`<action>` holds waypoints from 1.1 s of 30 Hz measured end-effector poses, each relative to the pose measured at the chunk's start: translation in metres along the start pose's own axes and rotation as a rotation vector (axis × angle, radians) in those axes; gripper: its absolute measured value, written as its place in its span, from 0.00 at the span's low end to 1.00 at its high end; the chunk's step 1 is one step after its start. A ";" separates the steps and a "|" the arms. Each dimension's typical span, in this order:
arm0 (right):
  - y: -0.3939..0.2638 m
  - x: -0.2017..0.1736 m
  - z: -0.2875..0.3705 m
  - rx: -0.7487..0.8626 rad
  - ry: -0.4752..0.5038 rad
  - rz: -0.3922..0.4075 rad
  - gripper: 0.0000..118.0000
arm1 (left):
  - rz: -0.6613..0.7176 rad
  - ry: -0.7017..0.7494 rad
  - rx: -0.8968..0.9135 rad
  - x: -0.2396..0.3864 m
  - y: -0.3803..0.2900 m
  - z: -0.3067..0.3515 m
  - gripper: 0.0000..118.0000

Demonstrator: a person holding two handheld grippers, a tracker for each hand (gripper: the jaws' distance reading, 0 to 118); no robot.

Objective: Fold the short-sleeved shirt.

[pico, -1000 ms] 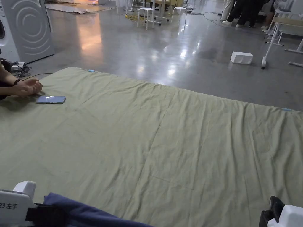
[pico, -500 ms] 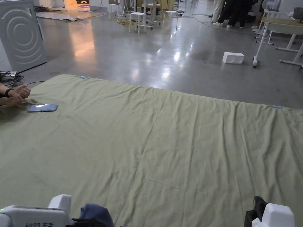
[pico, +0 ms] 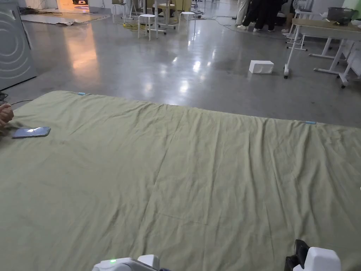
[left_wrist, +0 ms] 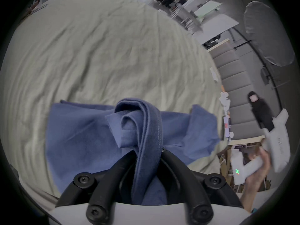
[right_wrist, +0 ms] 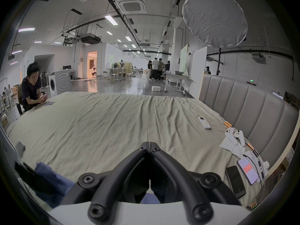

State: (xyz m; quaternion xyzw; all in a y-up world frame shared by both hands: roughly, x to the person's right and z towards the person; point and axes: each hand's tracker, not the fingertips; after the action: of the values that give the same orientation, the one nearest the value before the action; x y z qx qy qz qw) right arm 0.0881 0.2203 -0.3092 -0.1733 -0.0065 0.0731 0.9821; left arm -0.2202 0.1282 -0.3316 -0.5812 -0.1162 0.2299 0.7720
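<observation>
- Blue cloth has dropped out of the head view since a second ago; back then a wide fold of it lay at the lower left beside the left gripper [left_wrist: 148,149], and now just a dark sliver sits at the bottom edge.
- In the same view the phone [pico: 31,132] and the seated person's hand [pico: 5,114] sit further left in the picture, but the whole scene has shifted with them, so that's the camera.
- The shirt [left_wrist: 100,131] is bunched, so its sleeves and collar are hard to pick out.
- Left gripper is clamped on a thick fold of the shirt hem, the rest draping onto the green sheet [left_wrist: 97,50] at the near edge.
- Right gripper [right_wrist: 149,145] is level above the sheet, tips pressed together on nothing, blue cloth beneath its base.
</observation>
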 end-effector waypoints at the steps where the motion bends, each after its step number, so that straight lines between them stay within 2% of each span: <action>1: -0.001 0.001 0.000 -0.004 -0.003 -0.005 0.00 | 0.000 0.011 -0.007 0.001 -0.001 -0.009 0.08; 3: -0.002 0.003 0.000 -0.012 -0.008 -0.011 0.00 | -0.013 0.018 -0.004 0.005 -0.005 -0.018 0.09; 5: -0.003 0.005 0.001 -0.019 -0.010 -0.020 0.00 | -0.015 0.023 0.002 -0.004 -0.003 -0.022 0.14; 7: -0.005 0.005 -0.001 -0.026 -0.006 -0.023 0.00 | 0.011 -0.032 0.000 -0.003 0.001 -0.018 0.30; 11: -0.004 0.004 -0.004 -0.043 0.001 -0.041 0.00 | 0.009 -0.065 0.056 0.005 0.000 0.018 0.52; 12: -0.003 0.003 -0.004 -0.040 0.000 -0.043 0.00 | 0.002 -0.074 0.079 0.007 -0.001 0.028 0.55; 15: 0.000 0.003 -0.003 -0.027 0.007 -0.040 0.00 | 0.023 -0.169 0.121 0.003 0.001 0.054 0.55; 18: 0.001 0.003 -0.003 -0.020 0.006 -0.028 0.00 | 0.103 -0.280 0.168 -0.020 0.009 0.069 0.54; 21: 0.001 0.004 -0.005 -0.024 0.009 -0.032 0.00 | 0.134 -0.276 0.192 -0.035 0.008 0.078 0.53; 22: 0.000 0.005 -0.005 -0.026 0.008 -0.036 0.00 | 0.131 -0.221 0.210 -0.039 0.007 0.078 0.50; 23: -0.002 0.006 -0.006 -0.027 0.009 -0.039 0.00 | 0.123 -0.157 0.221 -0.042 0.006 0.076 0.42; 24: -0.002 0.006 -0.006 -0.030 0.009 -0.041 0.00 | 0.114 -0.108 0.223 -0.044 0.005 0.073 0.25; 25: -0.002 0.006 -0.006 -0.030 0.009 -0.043 0.00 | 0.105 -0.076 0.213 -0.046 0.004 0.066 0.17; 30: -0.003 0.004 -0.006 -0.038 0.013 -0.043 0.00 | 0.085 -0.091 0.105 -0.040 -0.002 0.022 0.15; 33: -0.002 0.007 -0.005 -0.061 0.025 -0.108 0.00 | 0.039 -0.120 0.083 -0.017 -0.012 0.004 0.15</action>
State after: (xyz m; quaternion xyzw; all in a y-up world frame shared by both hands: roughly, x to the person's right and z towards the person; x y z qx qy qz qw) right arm 0.0952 0.2179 -0.3138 -0.2033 -0.0058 0.0173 0.9790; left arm -0.2345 0.1207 -0.3178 -0.5359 -0.1413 0.2838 0.7825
